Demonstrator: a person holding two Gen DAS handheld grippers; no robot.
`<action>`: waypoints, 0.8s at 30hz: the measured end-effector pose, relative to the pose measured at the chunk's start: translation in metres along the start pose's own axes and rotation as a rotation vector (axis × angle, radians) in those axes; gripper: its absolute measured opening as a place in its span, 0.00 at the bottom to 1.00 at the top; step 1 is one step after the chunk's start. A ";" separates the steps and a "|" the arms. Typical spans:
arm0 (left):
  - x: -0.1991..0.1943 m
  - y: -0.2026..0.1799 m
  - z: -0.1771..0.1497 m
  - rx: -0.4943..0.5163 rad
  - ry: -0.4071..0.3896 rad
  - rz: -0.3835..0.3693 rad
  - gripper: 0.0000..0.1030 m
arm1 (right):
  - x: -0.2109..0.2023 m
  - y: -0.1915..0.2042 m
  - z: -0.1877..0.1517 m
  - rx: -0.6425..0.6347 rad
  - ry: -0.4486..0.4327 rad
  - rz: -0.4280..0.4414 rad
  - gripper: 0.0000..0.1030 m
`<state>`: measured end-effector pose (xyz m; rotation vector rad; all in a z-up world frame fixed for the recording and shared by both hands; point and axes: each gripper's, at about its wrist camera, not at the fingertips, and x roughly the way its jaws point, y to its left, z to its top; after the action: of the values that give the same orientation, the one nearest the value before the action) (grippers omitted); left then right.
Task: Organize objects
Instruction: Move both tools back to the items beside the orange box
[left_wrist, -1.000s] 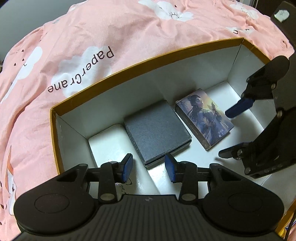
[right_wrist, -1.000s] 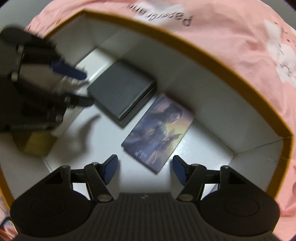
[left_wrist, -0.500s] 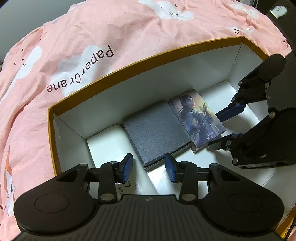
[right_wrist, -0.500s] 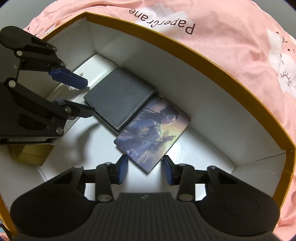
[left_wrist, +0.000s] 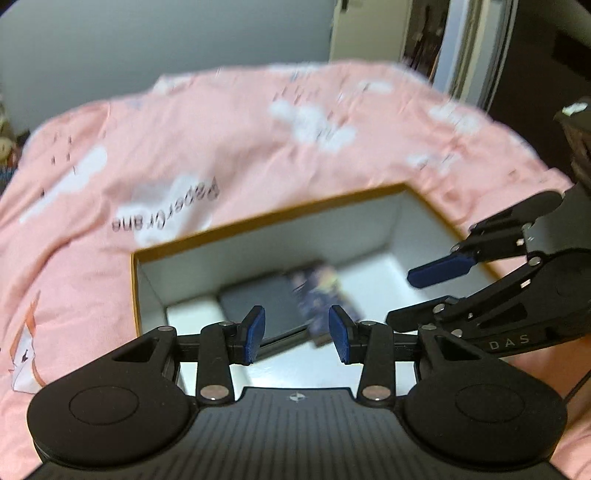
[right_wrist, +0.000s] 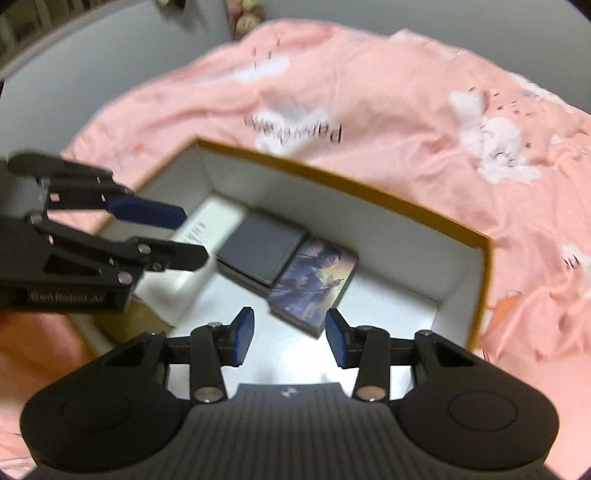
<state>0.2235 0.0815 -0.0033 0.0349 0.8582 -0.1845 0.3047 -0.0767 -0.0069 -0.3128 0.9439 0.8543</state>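
Observation:
An open carton with an orange rim (right_wrist: 369, 192) and white inside sits on a pink bedsheet (right_wrist: 406, 92). Inside it a dark grey box (right_wrist: 264, 254) lies flat. An illustrated card box (right_wrist: 316, 280) lies flush against its right side. A white box (right_wrist: 210, 236) is on the grey box's left. My right gripper (right_wrist: 290, 339) hangs open above the carton's near part, nothing between its fingers. My left gripper (right_wrist: 195, 236) hovers open over the carton's left end, also empty. The blurred left wrist view shows the carton (left_wrist: 258, 225), grey box (left_wrist: 258, 306), card box (left_wrist: 325, 291), left gripper (left_wrist: 297, 334) and right gripper (left_wrist: 400, 297).
A gold-brown box (right_wrist: 144, 321) lies in the carton's near left corner, partly under the left gripper. The pink sheet (left_wrist: 221, 147) with white clouds and lettering surrounds the carton. A grey wall (left_wrist: 166, 44) stands behind the bed, with a doorway (left_wrist: 461, 48) at the upper right.
The right gripper narrowed and slid the card box against the grey box. Both grippers then rose and drew back out of the carton, tilting up so more sheet and wall show.

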 end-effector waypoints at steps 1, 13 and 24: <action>-0.010 -0.006 -0.002 -0.003 -0.022 -0.007 0.46 | -0.009 0.008 -0.003 0.014 -0.028 0.007 0.44; -0.033 -0.064 -0.064 -0.165 0.026 -0.245 0.40 | -0.085 0.021 -0.114 0.218 -0.170 -0.117 0.44; -0.002 -0.106 -0.096 -0.101 0.110 -0.160 0.37 | -0.049 0.039 -0.172 0.195 -0.025 -0.285 0.43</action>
<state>0.1312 -0.0128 -0.0599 -0.1194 0.9798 -0.2914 0.1601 -0.1759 -0.0607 -0.2591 0.9253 0.5005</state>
